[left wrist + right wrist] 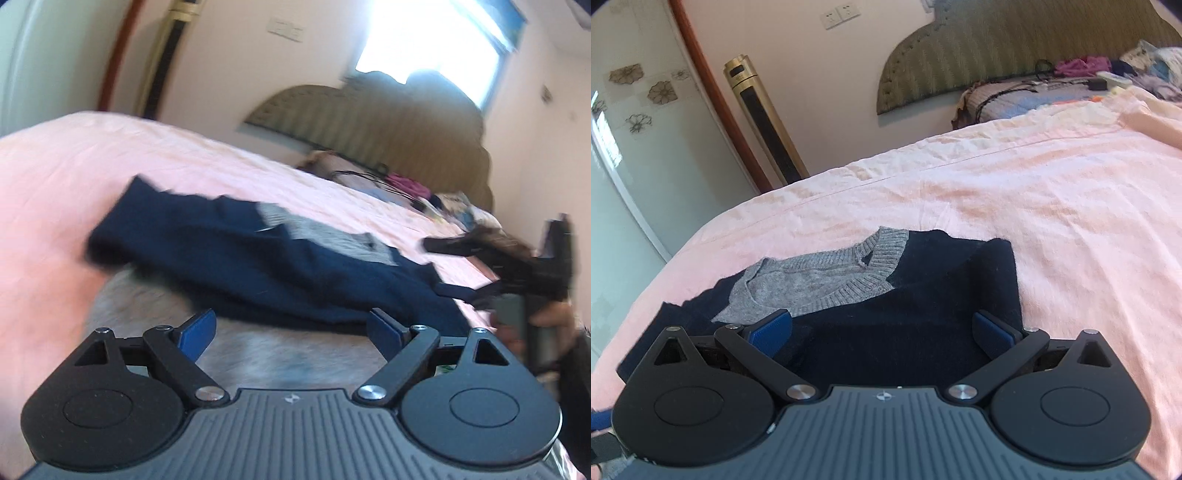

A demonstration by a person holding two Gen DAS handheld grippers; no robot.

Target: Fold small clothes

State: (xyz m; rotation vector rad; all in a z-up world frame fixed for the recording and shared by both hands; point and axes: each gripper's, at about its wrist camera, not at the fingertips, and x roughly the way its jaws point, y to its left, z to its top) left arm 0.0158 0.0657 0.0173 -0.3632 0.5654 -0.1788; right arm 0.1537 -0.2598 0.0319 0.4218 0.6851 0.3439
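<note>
A small navy sweater [923, 314] with a grey knit collar panel [827, 277] lies on the pink bedsheet [1015, 192]. My right gripper [882, 332] is open, low over the sweater's near navy part, holding nothing. In the left wrist view the same sweater [258, 269] lies partly folded across the bed, blurred. My left gripper [291, 330] is open and empty, just short of the sweater's near edge, above a pale patch of the bed. The right gripper [517, 269] shows at that view's right edge, held in a hand.
A padded headboard [997, 48] stands at the far end, with pillows and a heap of clothes and cables [1089, 74]. A gold tower fan [764, 122] and a door frame stand by the left wall. A bright window [436, 48] is behind the bed.
</note>
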